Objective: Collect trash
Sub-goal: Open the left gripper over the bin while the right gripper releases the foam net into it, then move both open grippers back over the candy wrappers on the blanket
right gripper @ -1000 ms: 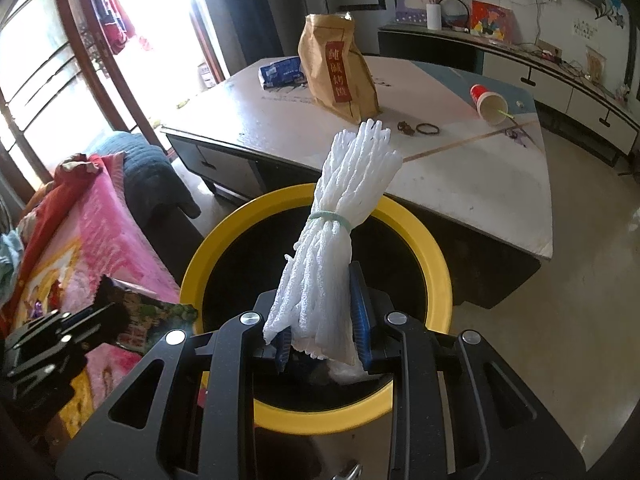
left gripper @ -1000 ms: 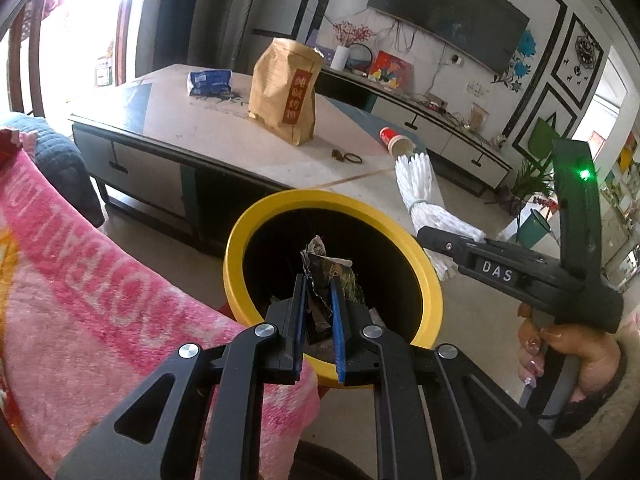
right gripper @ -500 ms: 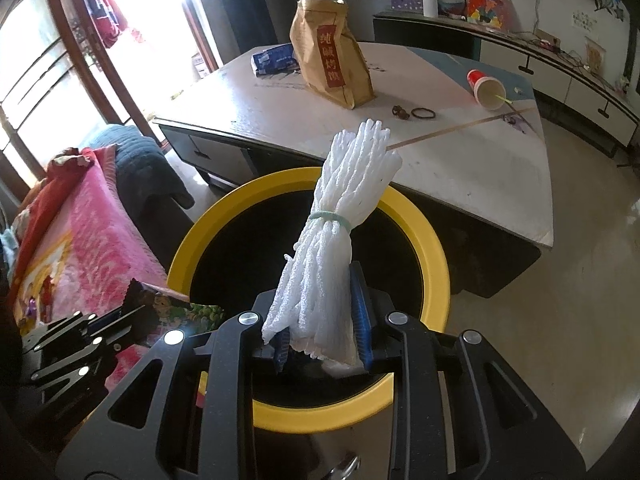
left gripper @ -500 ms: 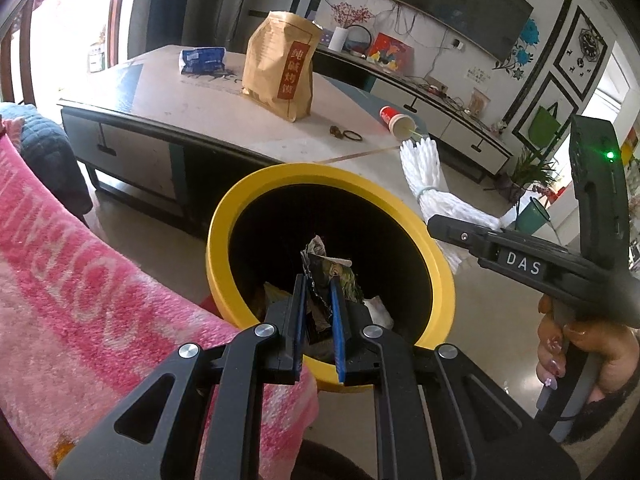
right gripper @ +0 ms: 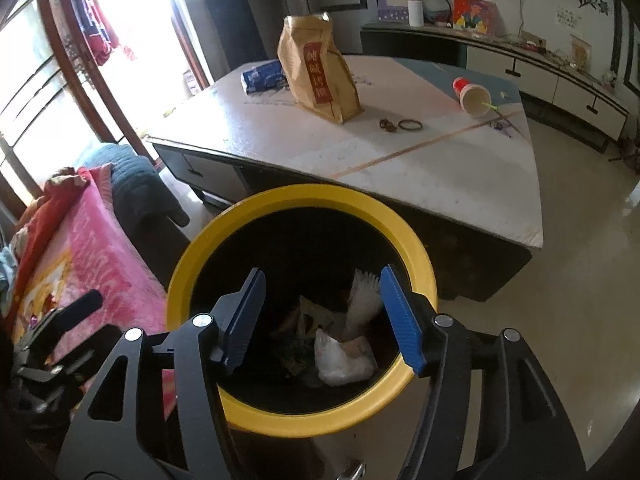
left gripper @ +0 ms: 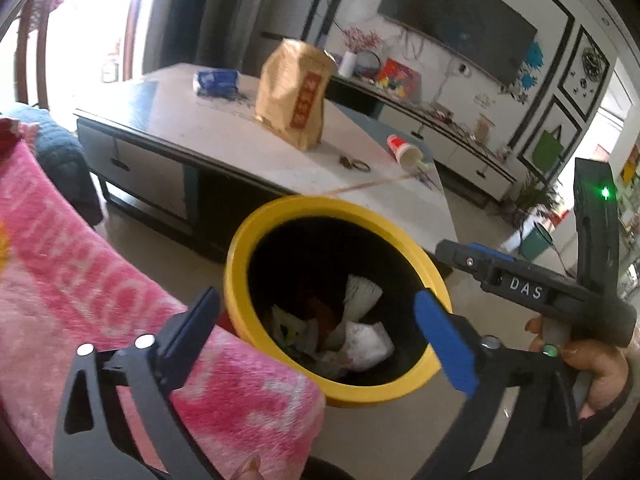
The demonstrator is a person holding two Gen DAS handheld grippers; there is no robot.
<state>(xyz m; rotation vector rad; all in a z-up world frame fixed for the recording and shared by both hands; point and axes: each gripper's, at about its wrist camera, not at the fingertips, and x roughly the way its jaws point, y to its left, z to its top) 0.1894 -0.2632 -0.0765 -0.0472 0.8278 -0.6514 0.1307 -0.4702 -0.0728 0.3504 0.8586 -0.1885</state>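
Observation:
A yellow-rimmed black trash bin [left gripper: 240, 256] [right gripper: 188, 264] stands on the floor before a low table. Inside lie the white foam net [left gripper: 360, 294] [right gripper: 362, 292], a snack wrapper [right gripper: 312, 314] and crumpled white paper [left gripper: 366, 344] [right gripper: 340, 354]. My left gripper [left gripper: 316, 332] is open and empty above the bin's near rim. My right gripper [right gripper: 322, 312] is open and empty over the bin; it also shows in the left wrist view [left gripper: 472, 258]. On the table [right gripper: 440, 160] sit a brown paper bag [left gripper: 294, 94] [right gripper: 320, 70], a tipped red paper cup [left gripper: 404, 152] [right gripper: 472, 96], a blue packet [left gripper: 216, 82] [right gripper: 262, 76] and hair ties [right gripper: 410, 124].
A pink blanket [left gripper: 80, 280] [right gripper: 80, 256] covers a sofa at the left, touching the bin's side. A TV cabinet [right gripper: 540, 56] runs along the back wall. A green bucket [left gripper: 536, 242] stands on the floor at far right.
Both grippers have opened. The wrapper dropped from the left and the white foam net from the right; both now lie in the bin.

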